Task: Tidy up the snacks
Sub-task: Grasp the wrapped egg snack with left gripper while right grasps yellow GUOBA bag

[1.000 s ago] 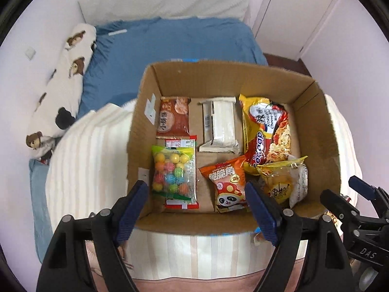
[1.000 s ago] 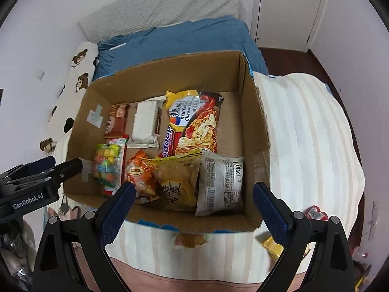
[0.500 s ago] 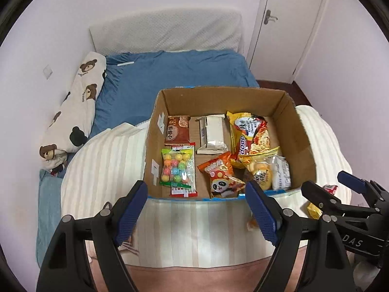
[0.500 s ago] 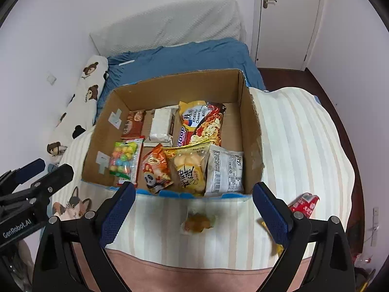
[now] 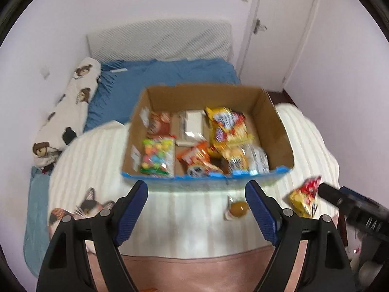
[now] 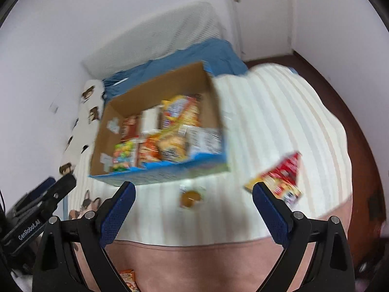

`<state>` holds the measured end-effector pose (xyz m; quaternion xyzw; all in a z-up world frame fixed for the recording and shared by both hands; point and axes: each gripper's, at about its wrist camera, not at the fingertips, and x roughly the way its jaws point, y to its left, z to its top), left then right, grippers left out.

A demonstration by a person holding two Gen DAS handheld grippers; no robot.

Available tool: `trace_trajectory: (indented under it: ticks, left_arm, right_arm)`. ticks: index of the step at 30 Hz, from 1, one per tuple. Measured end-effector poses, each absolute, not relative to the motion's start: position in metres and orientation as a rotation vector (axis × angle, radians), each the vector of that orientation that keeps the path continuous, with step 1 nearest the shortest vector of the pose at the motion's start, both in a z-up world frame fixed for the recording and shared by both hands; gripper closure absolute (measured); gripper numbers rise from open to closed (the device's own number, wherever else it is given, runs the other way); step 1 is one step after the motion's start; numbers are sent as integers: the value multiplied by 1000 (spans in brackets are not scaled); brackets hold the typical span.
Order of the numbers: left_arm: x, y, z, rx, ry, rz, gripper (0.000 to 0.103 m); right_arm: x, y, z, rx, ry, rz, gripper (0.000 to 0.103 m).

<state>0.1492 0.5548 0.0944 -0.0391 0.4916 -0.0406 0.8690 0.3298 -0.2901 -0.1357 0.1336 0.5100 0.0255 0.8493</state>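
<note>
An open cardboard box (image 5: 279,126) (image 6: 102,131) sits on a cream striped blanket and holds several snack packs: a candy bag (image 5: 159,157), a white bar (image 5: 192,126), a yellow noodle pack (image 5: 226,126), an orange panda pack (image 5: 197,160). Outside the box lie a small round brown snack (image 5: 238,209) (image 6: 190,197) and a red-yellow pack (image 5: 306,194) (image 6: 282,177). My left gripper (image 5: 195,209) is open and empty, above the blanket in front of the box. My right gripper (image 6: 193,214) is open and empty, with the brown snack between its fingers' lines of sight.
The striped blanket (image 5: 97,160) covers a bed with a blue sheet (image 5: 170,73), a bear-print pillow (image 5: 70,112) at left and a door (image 5: 279,24) at back right. An orange pack (image 6: 127,277) lies low near the pink bed edge. Dark floor (image 6: 352,112) is at right.
Both grippers have pulled back and up from the box, so the loose brown snack and red-yellow pack came into view. The right view has tilted and swung right. Both stay open.
</note>
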Motion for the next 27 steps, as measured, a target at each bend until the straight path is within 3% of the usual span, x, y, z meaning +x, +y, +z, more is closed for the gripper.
trace_trajectory:
  ticks: [8,17,20,27]
  left_arm:
    - [171,489,13,-3,1210,-167,21]
    - [201,444,-68,21,1403,-204,21]
    - [204,439,-83,22,1435,-201,21]
    - [202,439,-99,13,1469,-198,21]
  right_arm:
    - [335,-382,-206,318,1193,-114,4]
    - [365,-389,-259,154,1299,-65,4]
    - [372,-380,-278,60,1330,-81,6]
    - [361,-372,-294,245,1402,30,7]
